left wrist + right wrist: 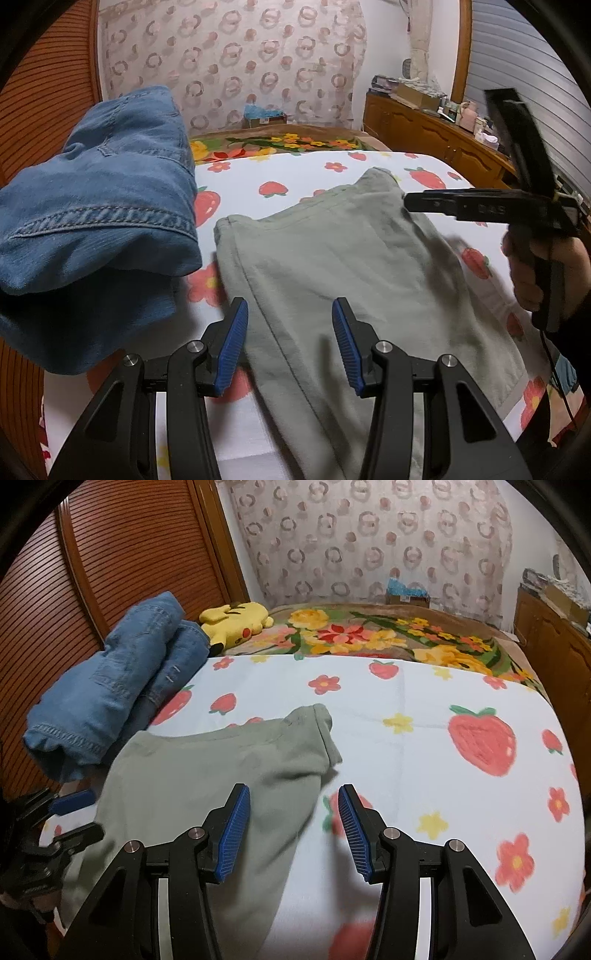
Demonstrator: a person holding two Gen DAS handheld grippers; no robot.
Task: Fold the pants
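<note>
Both sets of jaws open and empty: left gripper (290,345) over the green pants (332,258), right gripper (294,830) at their edge. Best to pinch the far hem at both corners, then fold evenly toward the near end.

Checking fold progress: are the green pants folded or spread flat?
Folded, it seems: the sage-green cotton pants lie flat on the strawberry-print sheet as one short panel. Layers underneath: cannot tell. Both grippers hover open, empty.

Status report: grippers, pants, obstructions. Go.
Left gripper open, empty, over green pants. Right gripper open, empty, at their right edge. Pants flat on strawberry sheet. Folded jeans alongside, left.
</note>
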